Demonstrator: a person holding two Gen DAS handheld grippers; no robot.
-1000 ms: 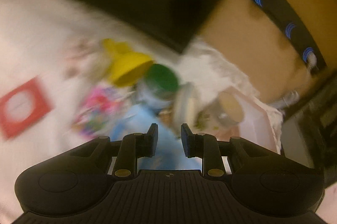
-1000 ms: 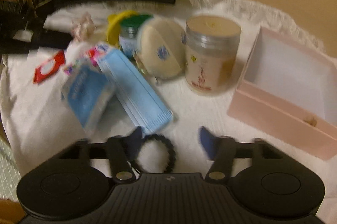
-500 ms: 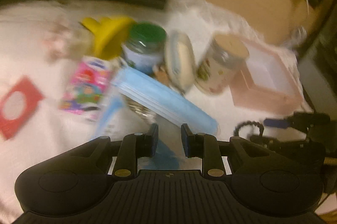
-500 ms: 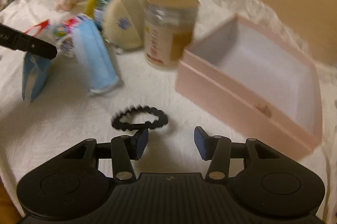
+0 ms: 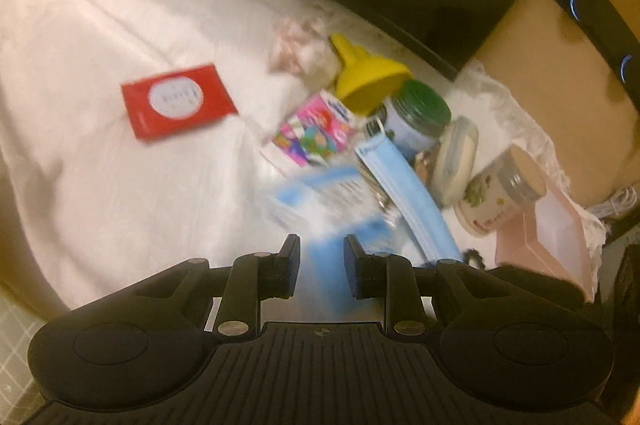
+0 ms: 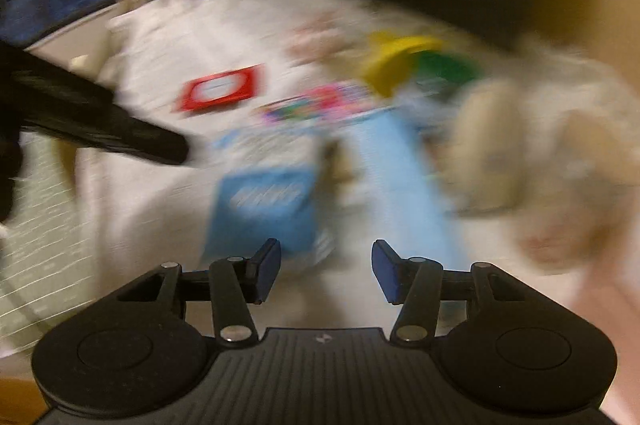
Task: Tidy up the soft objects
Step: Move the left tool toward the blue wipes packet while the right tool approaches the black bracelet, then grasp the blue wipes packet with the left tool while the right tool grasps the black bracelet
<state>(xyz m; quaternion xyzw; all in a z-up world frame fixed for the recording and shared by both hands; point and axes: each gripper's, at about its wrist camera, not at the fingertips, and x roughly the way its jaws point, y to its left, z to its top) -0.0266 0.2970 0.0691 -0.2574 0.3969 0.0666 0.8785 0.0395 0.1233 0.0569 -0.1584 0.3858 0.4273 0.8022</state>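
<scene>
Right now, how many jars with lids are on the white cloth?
2: a green-lidded jar beside the yellow funnel, and a beige-lidded jar next to the pink box. Others may be hidden.

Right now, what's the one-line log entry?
left tongs: empty, above blue packet | right tongs: opening, empty | pink box: empty

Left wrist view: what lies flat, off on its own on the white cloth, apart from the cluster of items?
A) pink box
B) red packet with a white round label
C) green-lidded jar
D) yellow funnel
B: the red packet lies alone on the white cloth, while the yellow funnel and green-lidded jar crowd together.
</scene>
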